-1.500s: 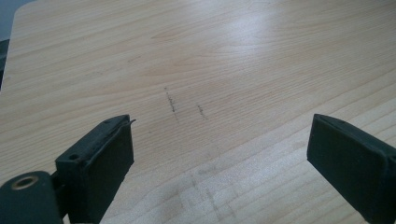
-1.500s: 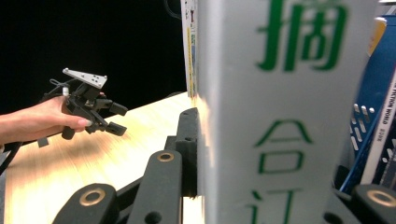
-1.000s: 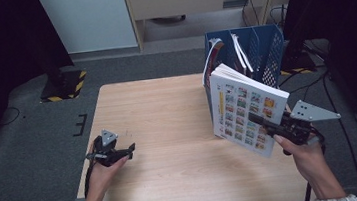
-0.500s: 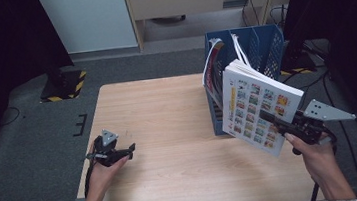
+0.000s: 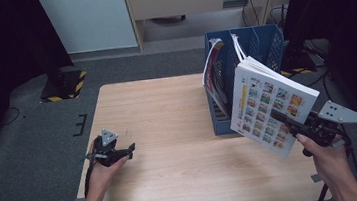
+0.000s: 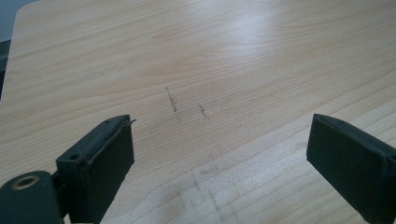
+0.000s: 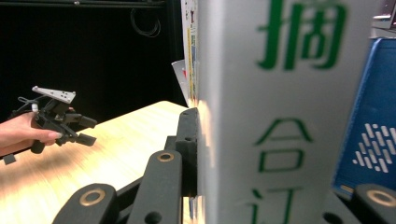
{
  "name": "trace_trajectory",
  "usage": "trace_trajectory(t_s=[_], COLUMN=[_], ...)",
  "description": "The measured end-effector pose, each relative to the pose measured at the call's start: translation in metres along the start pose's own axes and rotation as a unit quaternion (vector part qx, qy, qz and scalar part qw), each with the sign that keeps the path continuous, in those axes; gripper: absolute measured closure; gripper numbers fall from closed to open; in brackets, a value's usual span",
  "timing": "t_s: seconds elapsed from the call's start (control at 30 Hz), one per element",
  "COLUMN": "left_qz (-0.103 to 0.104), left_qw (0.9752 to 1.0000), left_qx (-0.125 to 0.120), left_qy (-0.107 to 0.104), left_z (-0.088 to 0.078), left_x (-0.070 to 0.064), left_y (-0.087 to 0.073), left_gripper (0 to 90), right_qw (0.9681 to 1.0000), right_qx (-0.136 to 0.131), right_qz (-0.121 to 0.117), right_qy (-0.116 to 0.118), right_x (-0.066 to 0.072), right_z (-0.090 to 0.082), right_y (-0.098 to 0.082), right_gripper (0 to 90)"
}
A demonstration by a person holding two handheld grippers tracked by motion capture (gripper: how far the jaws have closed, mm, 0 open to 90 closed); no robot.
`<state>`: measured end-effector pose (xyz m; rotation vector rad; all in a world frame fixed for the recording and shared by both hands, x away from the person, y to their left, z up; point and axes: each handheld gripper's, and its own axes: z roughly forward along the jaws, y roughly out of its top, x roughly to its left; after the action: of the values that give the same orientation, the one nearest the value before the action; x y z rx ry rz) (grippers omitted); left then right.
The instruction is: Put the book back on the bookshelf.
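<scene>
Near the table's front-left edge, the left gripper rests with jaws spread, idle. By the right edge, the right gripper pinches a thick book, spine gripped and tilted, probably for slotting into the blue file rack at the far-right corner.

A thick white book with rows of little colourful pictures on its cover is up off the table, tilted. It hangs just beside a blue box with other books standing inside.
</scene>
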<state>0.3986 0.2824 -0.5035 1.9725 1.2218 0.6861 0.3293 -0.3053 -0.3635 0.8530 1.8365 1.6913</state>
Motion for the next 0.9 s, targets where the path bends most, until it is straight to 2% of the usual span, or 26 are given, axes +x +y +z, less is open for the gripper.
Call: trace_trajectory(t_s=[0.43,0.9], left_qz=[0.001,-0.001], left_qw=[1.0000,1.0000], left_qx=[-0.001,-0.002], left_qy=[0.000,0.000], left_z=[0.000,0.000], left_x=[0.000,0.000], left_y=[0.001,0.001], left_gripper=[7.3,7.4], right_qw=[0.9996,0.9985], right_qx=[-0.004,-0.012], right_qz=[-0.006,0.000], right_qy=[-0.027,-0.053], right_x=[-0.009,-0.019], right_z=[-0.018,-0.024], right_y=[0.008,0.017], right_gripper=[74.1,74.1])
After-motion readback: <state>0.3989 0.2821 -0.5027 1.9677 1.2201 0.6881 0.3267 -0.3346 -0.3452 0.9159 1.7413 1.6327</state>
